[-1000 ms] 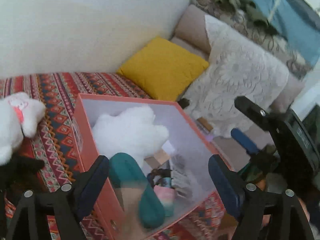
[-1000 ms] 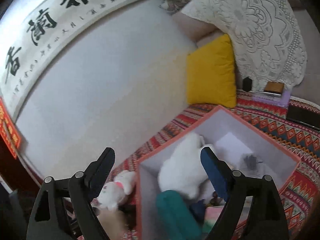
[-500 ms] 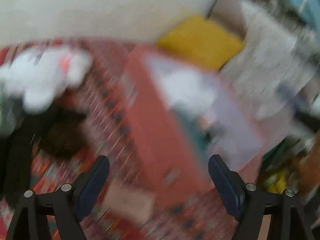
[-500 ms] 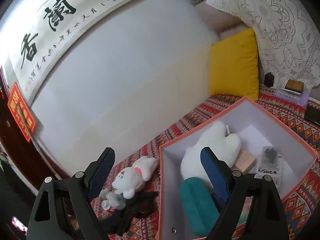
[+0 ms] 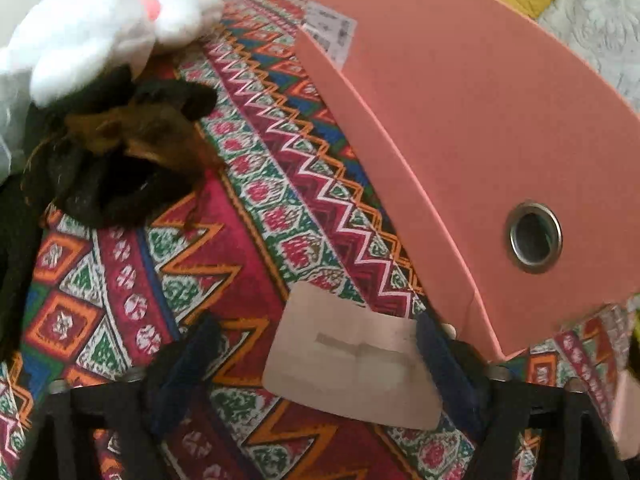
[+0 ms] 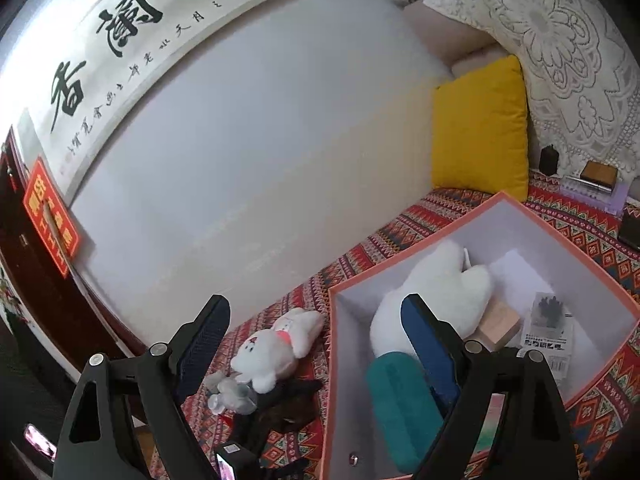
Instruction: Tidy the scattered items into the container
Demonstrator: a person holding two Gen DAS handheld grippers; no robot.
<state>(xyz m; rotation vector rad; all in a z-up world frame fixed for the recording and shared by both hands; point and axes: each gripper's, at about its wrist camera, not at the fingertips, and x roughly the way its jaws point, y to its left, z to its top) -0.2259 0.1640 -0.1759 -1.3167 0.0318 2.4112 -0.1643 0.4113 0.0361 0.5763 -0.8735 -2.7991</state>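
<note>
The salmon-pink box point(image 5: 460, 128) stands on the patterned cloth; its rim shows in the right wrist view point(image 6: 436, 236). Inside lie a white plush point(image 6: 436, 300), a teal roll point(image 6: 400, 404), a wooden block point(image 6: 500, 324) and a packet point(image 6: 548, 328). My left gripper point(image 5: 316, 364) is open, low over a beige flat card point(image 5: 352, 360) lying beside the box. A white plush bear point(image 5: 100, 28) point(image 6: 280, 348) and a dark cloth bundle point(image 5: 124, 152) point(image 6: 288, 400) lie left of the box. My right gripper point(image 6: 316, 320) is open and empty, above the box's left edge.
A yellow cushion point(image 6: 480, 128) and a lace-covered sofa back point(image 6: 560, 48) stand behind the box. Small boxes point(image 6: 596, 176) lie at the far right. A white wall point(image 6: 240, 160) with a calligraphy scroll borders the cloth. A grey object point(image 6: 232, 396) lies by the bear.
My left gripper has swung down and left, from above the box's inside to low over the cloth beside the box, over the beige card. My right gripper has risen and drawn back a little.
</note>
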